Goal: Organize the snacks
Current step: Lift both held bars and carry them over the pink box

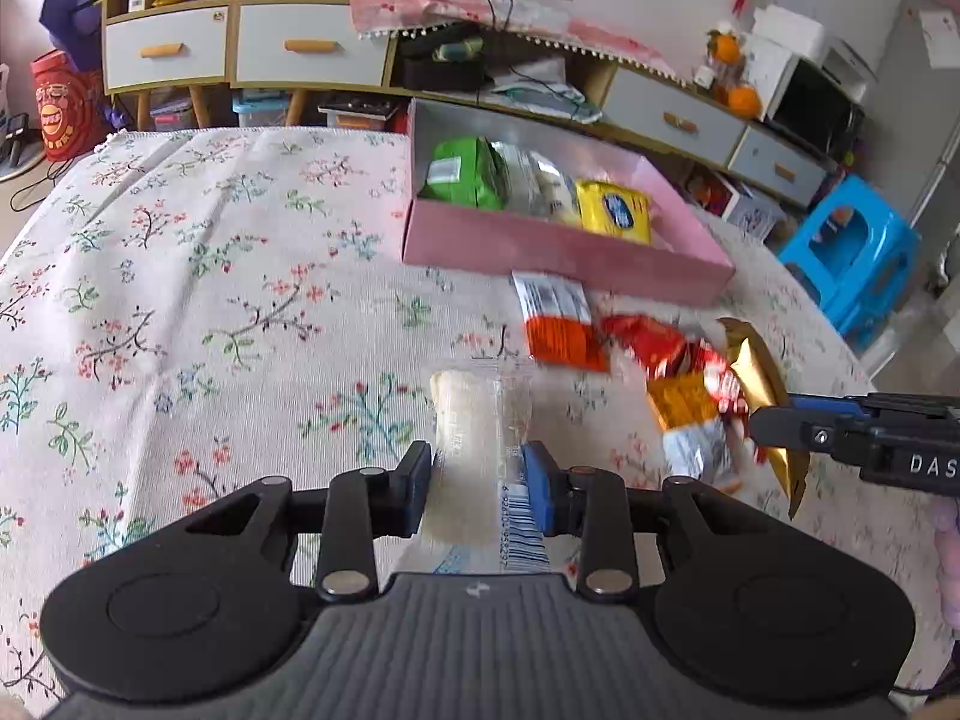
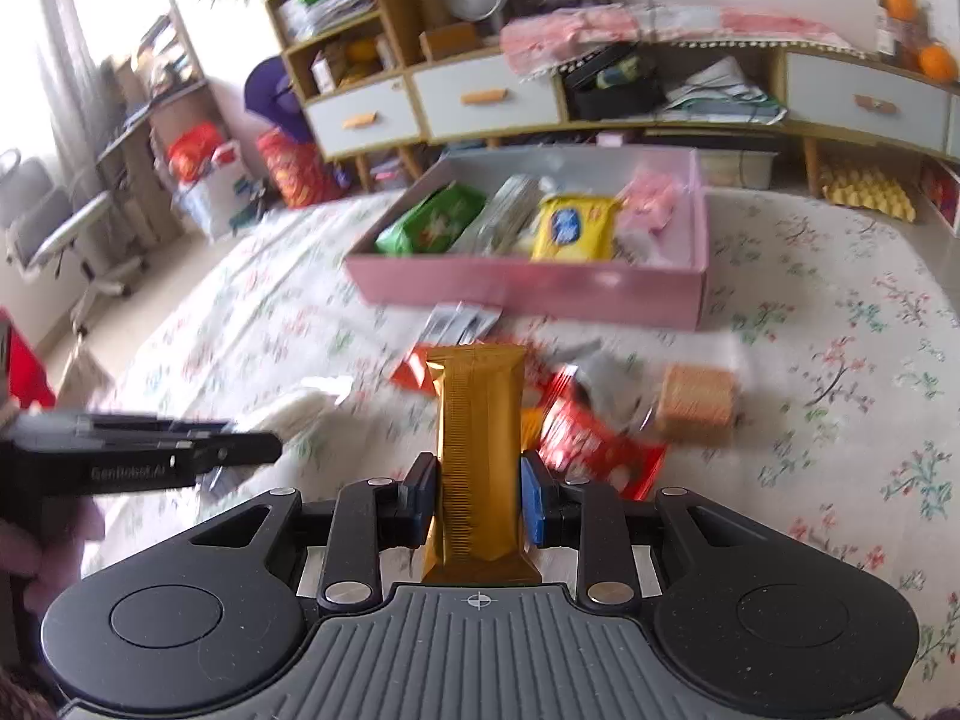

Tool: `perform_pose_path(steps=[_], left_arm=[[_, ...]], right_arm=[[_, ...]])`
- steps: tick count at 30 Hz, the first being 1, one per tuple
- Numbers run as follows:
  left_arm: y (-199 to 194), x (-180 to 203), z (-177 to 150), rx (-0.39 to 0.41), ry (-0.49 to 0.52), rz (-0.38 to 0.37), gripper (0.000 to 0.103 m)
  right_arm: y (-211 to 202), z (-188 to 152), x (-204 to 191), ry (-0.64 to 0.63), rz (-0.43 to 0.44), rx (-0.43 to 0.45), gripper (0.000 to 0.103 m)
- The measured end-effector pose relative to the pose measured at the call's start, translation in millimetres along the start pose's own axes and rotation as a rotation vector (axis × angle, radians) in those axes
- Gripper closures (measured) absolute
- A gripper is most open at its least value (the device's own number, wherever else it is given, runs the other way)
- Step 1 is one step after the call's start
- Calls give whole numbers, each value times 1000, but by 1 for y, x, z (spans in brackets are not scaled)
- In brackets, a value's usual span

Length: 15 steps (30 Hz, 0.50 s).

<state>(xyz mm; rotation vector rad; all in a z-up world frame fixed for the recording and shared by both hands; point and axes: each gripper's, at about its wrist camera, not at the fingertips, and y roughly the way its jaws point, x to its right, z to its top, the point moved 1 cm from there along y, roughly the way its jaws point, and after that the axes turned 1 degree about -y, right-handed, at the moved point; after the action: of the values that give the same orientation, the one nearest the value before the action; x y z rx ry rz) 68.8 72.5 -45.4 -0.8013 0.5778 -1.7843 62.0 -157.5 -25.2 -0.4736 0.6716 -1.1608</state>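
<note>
Between each gripper's clamped fingers: left gripper point(image 1: 480, 483) clear-wrapped snack point(image 1: 480, 414), right gripper point(image 2: 479, 495) gold bar point(image 2: 479, 450).

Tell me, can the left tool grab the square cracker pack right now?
Probably not yet. The left tool is already shut on a clear-wrapped snack, so it has no free grip. The square cracker pack also lies beyond the right tool, which holds the gold bar, on the far side of the pile.

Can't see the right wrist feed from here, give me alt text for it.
The right tongs grip a gold bar upright over a floral tablecloth. Beyond it lie loose snacks and a pink box already holding packets; the left tongs enter from the left edge.
</note>
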Motion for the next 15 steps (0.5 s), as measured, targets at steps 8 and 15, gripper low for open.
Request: perform_pose_path(steps=[8,15], left_arm=[[2,12,26,55,-41,-19,73],[16,29,49,85,-69,-19,73]], right_arm=[[6,32,24,125,-18,42,76],[17,53,42,233,-24,52,76]])
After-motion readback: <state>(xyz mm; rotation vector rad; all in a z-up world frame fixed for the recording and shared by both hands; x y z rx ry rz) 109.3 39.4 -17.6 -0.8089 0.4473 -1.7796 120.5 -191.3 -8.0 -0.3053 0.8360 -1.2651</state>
